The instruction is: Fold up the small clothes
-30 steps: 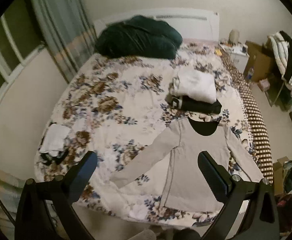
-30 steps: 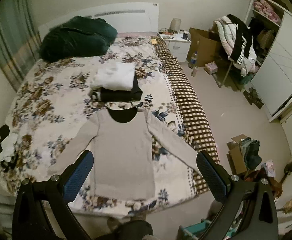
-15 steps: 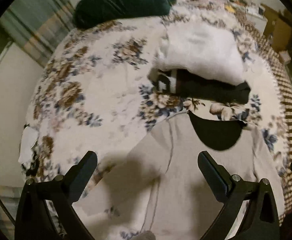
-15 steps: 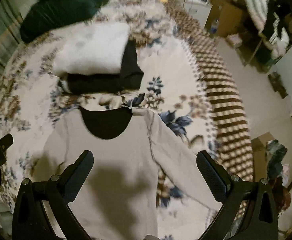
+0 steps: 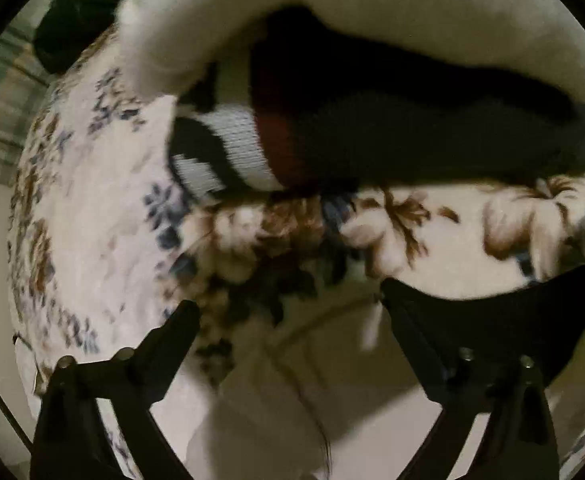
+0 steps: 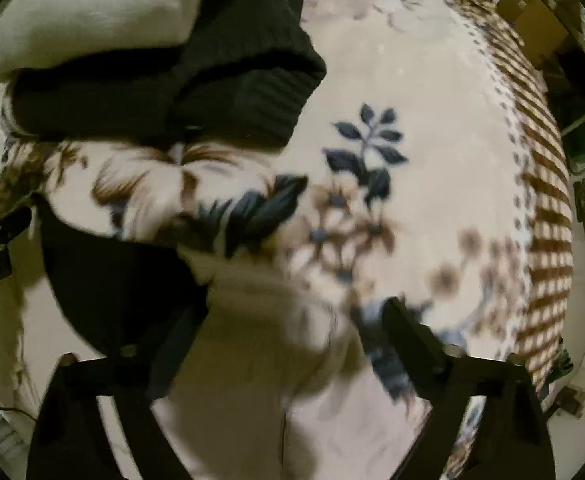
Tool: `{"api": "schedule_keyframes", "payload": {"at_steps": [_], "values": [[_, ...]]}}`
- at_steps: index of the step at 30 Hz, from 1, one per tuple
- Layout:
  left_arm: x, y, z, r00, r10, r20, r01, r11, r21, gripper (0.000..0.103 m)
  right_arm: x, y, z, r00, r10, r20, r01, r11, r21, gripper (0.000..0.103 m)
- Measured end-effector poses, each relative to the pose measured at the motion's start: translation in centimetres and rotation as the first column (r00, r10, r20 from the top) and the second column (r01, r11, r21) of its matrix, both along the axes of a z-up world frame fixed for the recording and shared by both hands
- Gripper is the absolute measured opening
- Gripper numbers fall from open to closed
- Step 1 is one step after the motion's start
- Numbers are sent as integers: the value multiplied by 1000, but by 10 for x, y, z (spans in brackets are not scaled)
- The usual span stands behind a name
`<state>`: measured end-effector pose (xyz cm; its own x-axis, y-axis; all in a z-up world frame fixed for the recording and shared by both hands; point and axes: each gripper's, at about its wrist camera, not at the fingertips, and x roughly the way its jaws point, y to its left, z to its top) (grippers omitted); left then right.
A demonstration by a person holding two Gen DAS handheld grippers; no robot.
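both hand-held grippers poised over the shoulders of a beige top on the bed

a beige long-sleeved top (image 6: 268, 380) lies flat on a floral bedspread (image 6: 432, 128), its neckline with a dark inner lining (image 6: 104, 280) pointing toward the head of the bed. it sits near the foot edge of the bed, and the checked border of the spread runs along the bed's right edge.

the left hand-held gripper (image 5: 288, 304) is spread wide, its two dark fingers straddling the garment's left shoulder beside the neckline, holding nothing. the right hand-held gripper (image 6: 292, 312) is also wide apart and empty, framing the right shoulder where the sleeve begins. whether the fingertips touch the cloth is hard to tell through the blur.

just beyond the neckline, toward the head of the bed, rests a pile of folded clothes (image 5: 412, 132): a dark knit piece with white stripes below, a cream one (image 5: 372, 12) on top. it lies near the collar but apart from it.

judged from here, the risk is in the pinch. closing too deep could catch the bedspread along with the shoulder; closing shallow could take only the top layer, so the fold drags unevenly. reaching too far forward could nudge the folded pile.
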<state>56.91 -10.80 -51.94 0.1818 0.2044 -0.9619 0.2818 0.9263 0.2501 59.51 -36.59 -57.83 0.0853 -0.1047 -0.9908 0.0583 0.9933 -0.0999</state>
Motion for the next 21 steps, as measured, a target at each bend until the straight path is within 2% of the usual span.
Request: {"api": "schedule_keyframes", "payload": {"at_steps": [1,2,3,4,5,6,7,8,11,17,21], "values": [[2,0,-3,1000,-11,-8,11,1000,-23,88,6,-2,-6,1000,1,-5,-1,1000,18,75],[3,-1,-5,1000,-22,-11,21,999,-45,79,9,-2,-8,1000,5,-7,-5,1000,28,62],[2,-2,-7,999,-33,-14,32,998,-63,68,12,-2,-11,1000,10,-9,-10,999,47,54],[1,-4,-8,999,-49,-18,47,995,-84,61,13,-2,-13,1000,15,-13,-14,998,68,38],[-1,-6,-10,998,-65,-21,62,992,-108,37,14,-1,-14,1000,18,-13,-17,997,77,27],[-3,-8,-10,996,-80,-23,77,988,-134,18,13,0,-14,1000,22,-6,-21,997,78,22],[-6,-9,-9,996,-88,-18,84,985,-150,13,12,2,-13,1000,26,3,-26,997,71,15],[-8,-10,-7,996,-93,-5,91,983,-162,5,9,3,-13,1000,28,10,-29,997,74,13],[-16,-6,9,994,-90,60,100,975,-198,4,1,5,-7,999,20,38,-23,996,87,11],[-42,24,57,990,-3,143,46,952,-302,3,-37,7,21,993,-34,116,19,992,128,10],[-88,42,85,984,45,171,19,934,-356,3,-78,11,45,985,-77,156,51,985,163,10]]}}
